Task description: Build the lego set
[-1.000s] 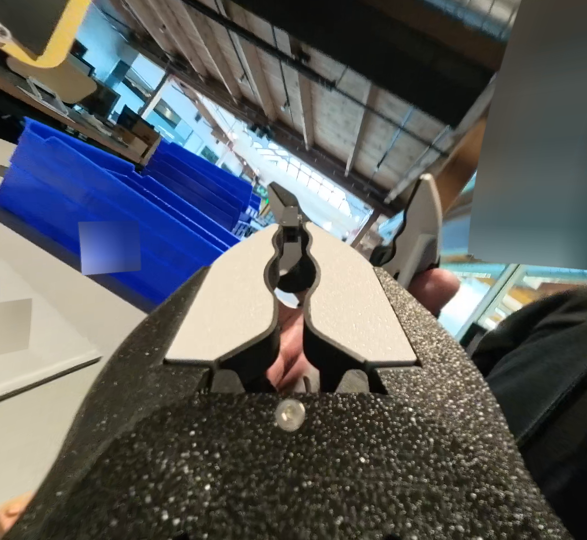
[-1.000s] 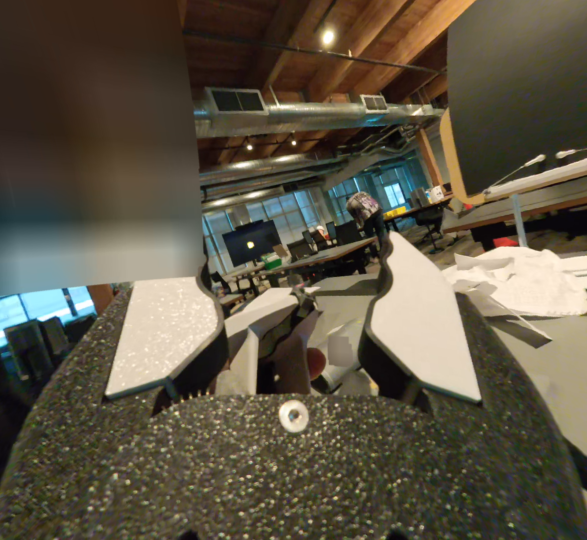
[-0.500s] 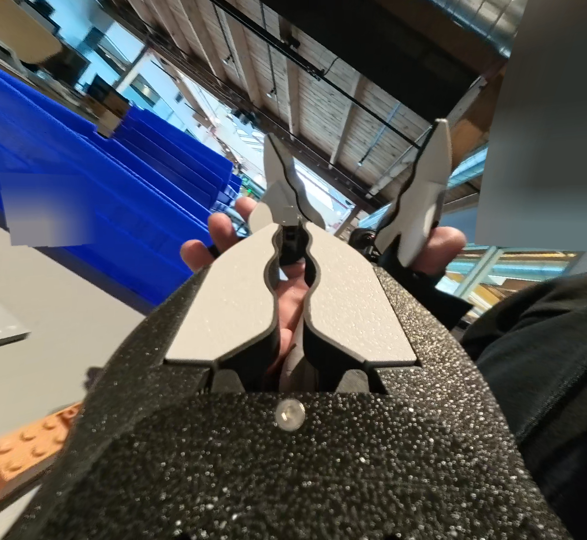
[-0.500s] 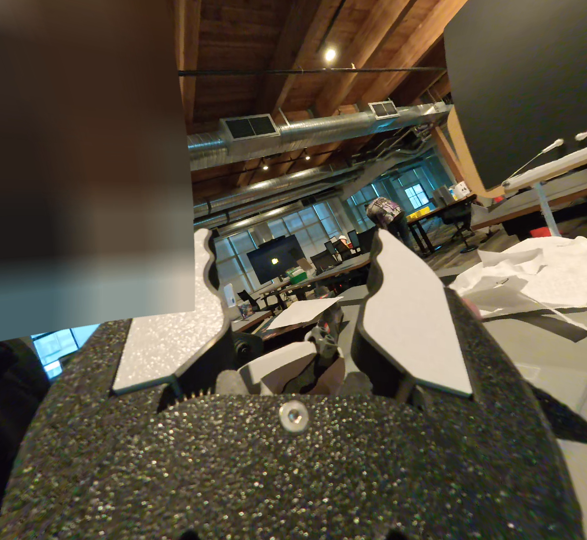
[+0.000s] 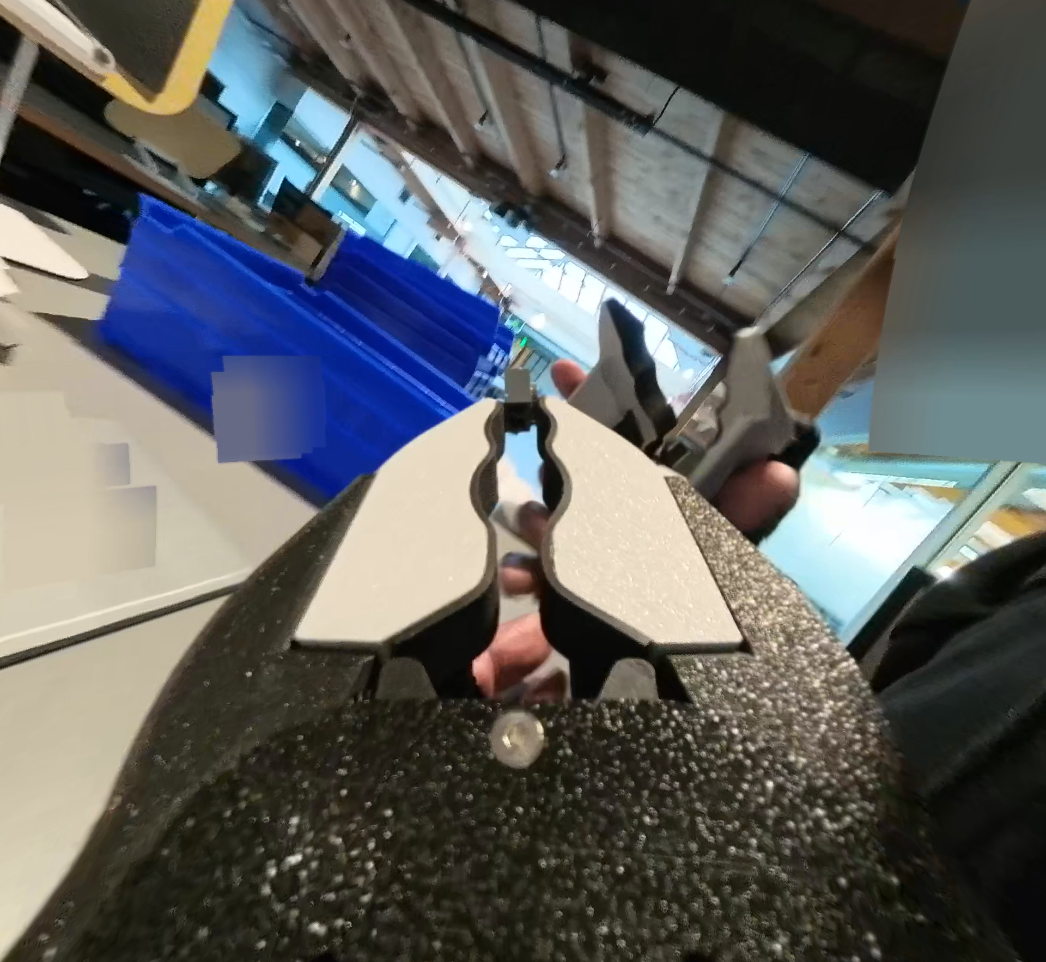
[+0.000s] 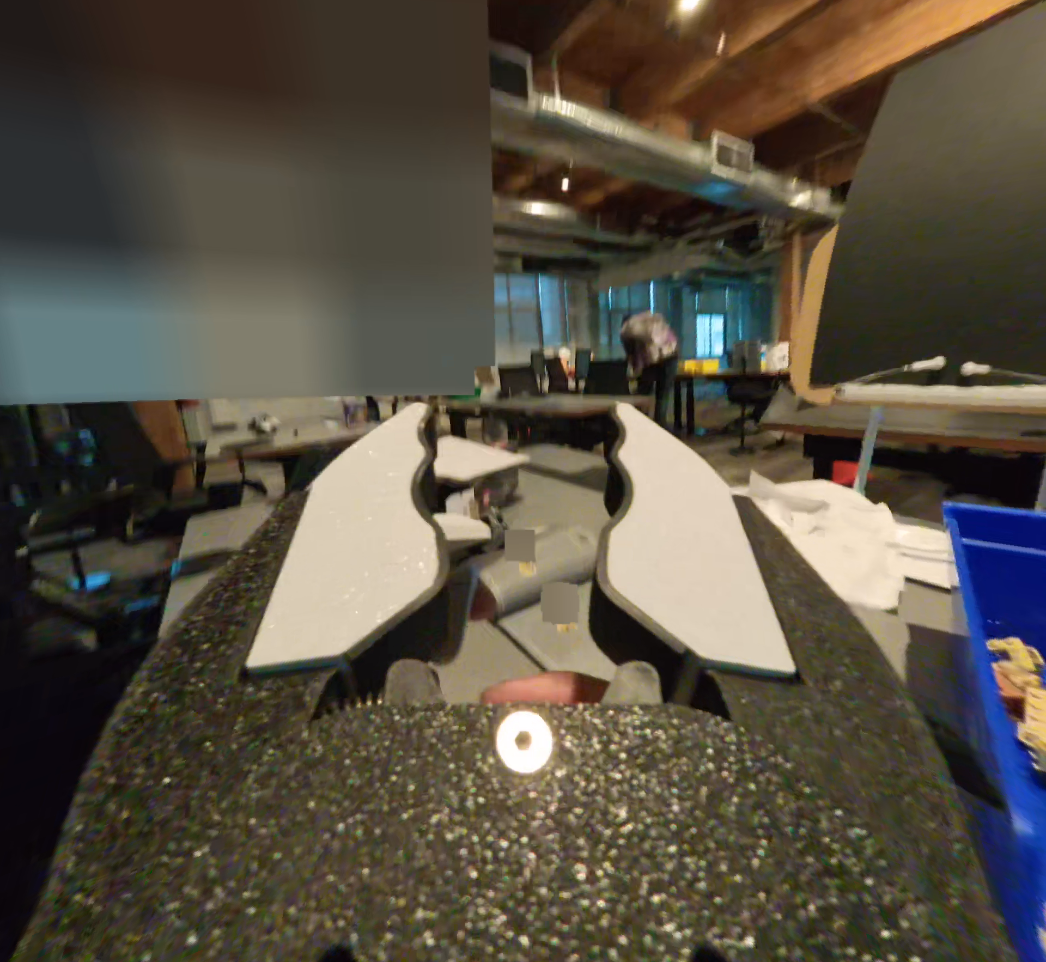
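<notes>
Left gripper [image 5: 519, 411] clamped a small grey-and-black lego piece [image 5: 518, 397] at its very tips, raised off the pale grey surface [image 5: 102, 510]. Right gripper [image 6: 518, 420] was spread, empty. Risk: such shallow purchase could let the piece twist or drop under pressing.

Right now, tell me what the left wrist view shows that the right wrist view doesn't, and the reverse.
Only the left wrist view shows the left gripper shut on a small grey lego piece, with stacked blue bins behind. Only the right wrist view shows crumpled white paper and a blue bin holding tan pieces. Both show the open right gripper, empty, and a grey table.
</notes>
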The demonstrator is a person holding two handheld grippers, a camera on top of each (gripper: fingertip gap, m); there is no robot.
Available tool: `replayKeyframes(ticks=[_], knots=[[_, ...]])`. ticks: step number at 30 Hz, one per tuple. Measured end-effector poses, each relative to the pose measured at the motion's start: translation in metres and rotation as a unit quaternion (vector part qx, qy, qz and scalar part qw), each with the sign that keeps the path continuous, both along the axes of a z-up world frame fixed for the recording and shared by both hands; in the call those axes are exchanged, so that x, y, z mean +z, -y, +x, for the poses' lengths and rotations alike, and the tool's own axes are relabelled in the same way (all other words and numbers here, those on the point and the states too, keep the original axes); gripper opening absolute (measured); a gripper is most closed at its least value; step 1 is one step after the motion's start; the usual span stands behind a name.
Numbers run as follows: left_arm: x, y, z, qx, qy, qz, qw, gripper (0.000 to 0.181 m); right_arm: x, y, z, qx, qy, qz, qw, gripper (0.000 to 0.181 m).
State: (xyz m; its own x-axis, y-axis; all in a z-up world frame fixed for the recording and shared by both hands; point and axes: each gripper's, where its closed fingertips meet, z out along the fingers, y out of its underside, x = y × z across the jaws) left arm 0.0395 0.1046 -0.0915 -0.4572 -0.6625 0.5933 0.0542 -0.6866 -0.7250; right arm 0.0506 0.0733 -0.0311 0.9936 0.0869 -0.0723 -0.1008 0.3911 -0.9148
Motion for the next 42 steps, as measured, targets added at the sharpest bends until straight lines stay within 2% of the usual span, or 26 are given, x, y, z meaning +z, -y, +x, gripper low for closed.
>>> replayKeyframes(ticks=[5,8,13,19,27,42], knots=[[-0.015,-0.007,-0.011,-0.008,-0.026,0.096,0.995,0.010,-0.033,-0.014,-0.002,0.027,0.028,-0.114,0.993,0.023],[-0.018,-0.005,-0.018,-0.033,-0.025,0.135,0.990,0.010,-0.051,-0.026,-0.022,0.097,0.024,-0.166,0.981,0.020],[-0.018,0.000,-0.026,-0.082,-0.010,0.136,0.987,0.010,-0.069,-0.036,-0.049,0.173,0.033,-0.217,0.960,0.018],[-0.018,0.006,-0.031,-0.100,-0.001,0.164,0.981,0.010,-0.064,-0.036,-0.045,0.178,0.008,-0.207,0.962,0.018],[-0.021,0.018,-0.041,-0.129,0.011,0.212,0.969,0.009,-0.070,-0.030,-0.060,0.246,-0.006,-0.223,0.943,0.015],[-0.026,0.016,-0.051,-0.159,-0.003,0.220,0.962,0.010,-0.076,-0.033,-0.072,0.279,-0.001,-0.228,0.933,0.009]])
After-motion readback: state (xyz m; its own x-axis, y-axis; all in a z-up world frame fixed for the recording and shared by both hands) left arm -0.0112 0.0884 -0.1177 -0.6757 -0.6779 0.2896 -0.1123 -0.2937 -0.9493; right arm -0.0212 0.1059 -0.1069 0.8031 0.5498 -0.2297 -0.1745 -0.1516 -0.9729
